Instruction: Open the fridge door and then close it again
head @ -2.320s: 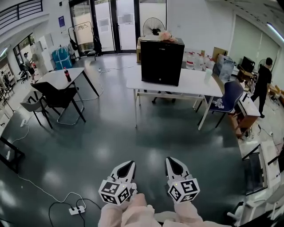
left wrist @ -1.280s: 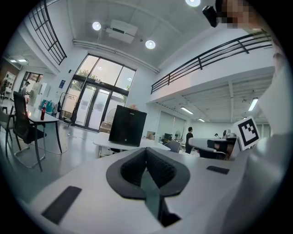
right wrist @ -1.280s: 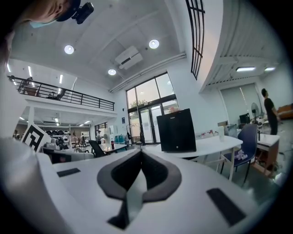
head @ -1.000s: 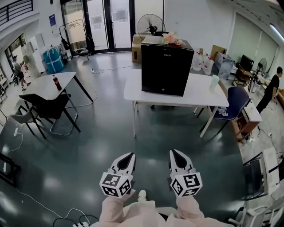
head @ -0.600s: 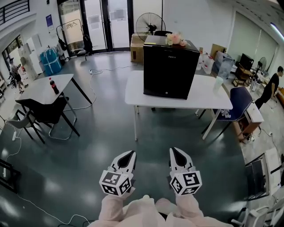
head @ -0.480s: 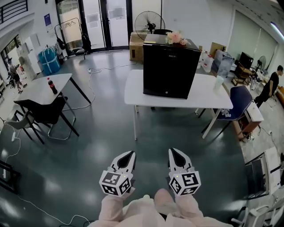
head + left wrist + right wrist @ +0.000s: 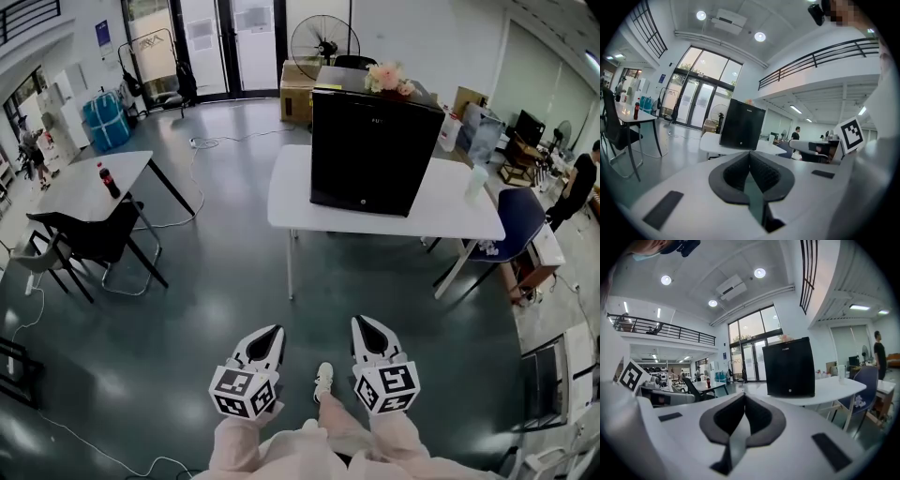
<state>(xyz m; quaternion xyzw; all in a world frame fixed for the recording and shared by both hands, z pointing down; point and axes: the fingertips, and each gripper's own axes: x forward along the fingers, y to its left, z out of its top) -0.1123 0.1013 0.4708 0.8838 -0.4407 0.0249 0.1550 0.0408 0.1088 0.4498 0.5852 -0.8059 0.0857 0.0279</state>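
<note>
A small black fridge point(image 7: 372, 155) stands with its door closed on a white table point(image 7: 292, 195), far ahead of both grippers. It also shows in the left gripper view as the fridge point(image 7: 740, 127) and in the right gripper view as the fridge point(image 7: 789, 366). Pink flowers point(image 7: 389, 78) lie on its top. My left gripper point(image 7: 273, 332) and right gripper point(image 7: 362, 322) are side by side low over the floor, pointing at the fridge. Both are shut and hold nothing: the left gripper point(image 7: 750, 153) and the right gripper point(image 7: 744, 395) have their pads together.
To the left stands a second table point(image 7: 70, 192) with a cola bottle point(image 7: 103, 178) and black chairs point(image 7: 89, 234). A blue chair point(image 7: 516, 214) and a person point(image 7: 574, 178) are at the right. A cup point(image 7: 478, 178) stands on the fridge's table. Grey floor lies between me and the table.
The fridge and its table have grown larger and nearer as I walk towards them. Both grippers keep their place side by side and stay shut. A shoe now shows between them.
</note>
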